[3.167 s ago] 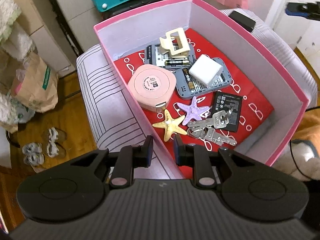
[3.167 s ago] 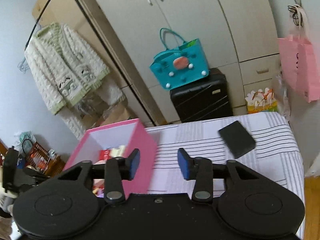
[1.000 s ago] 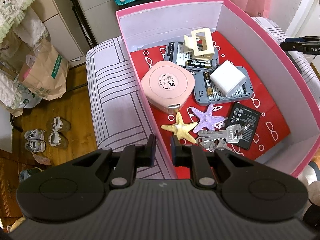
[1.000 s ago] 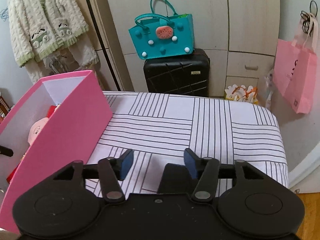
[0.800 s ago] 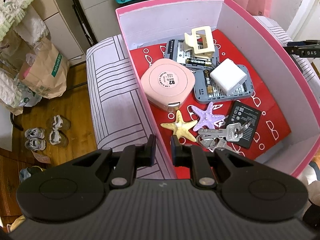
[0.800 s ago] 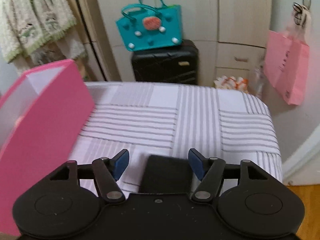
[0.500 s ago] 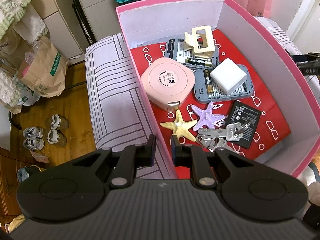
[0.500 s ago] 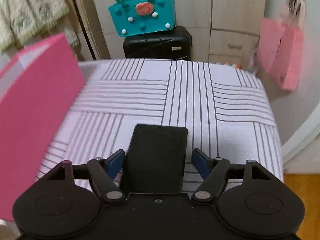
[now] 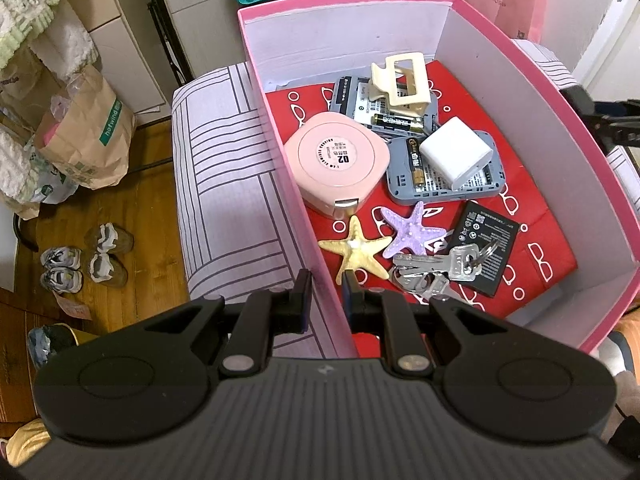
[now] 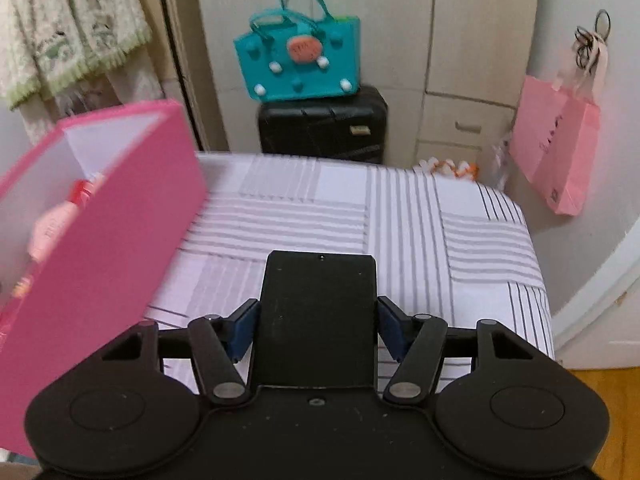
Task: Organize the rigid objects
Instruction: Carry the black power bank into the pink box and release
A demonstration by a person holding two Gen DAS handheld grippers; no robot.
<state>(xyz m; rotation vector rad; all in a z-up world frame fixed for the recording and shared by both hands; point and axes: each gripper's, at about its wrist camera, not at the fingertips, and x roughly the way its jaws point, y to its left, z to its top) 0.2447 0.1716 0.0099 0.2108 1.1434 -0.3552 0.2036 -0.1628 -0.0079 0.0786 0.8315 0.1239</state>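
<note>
Over the striped bed (image 10: 460, 240), right claw (image 10: 318, 322) grips a black slab (image 10: 318, 312); left claw (image 9: 326, 294) pinches the box (image 9: 308, 236) wall. Next, I'd guess: carry it leftward over the rim.

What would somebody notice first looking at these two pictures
The big pink box on the striped bed, its red floor crowded with small things: a round pink case, two starfish, keys and a cream hair clip. The left gripper pinches the box's near wall. In the right view, the right gripper holds a flat black slab by its sides above the bed.
</note>
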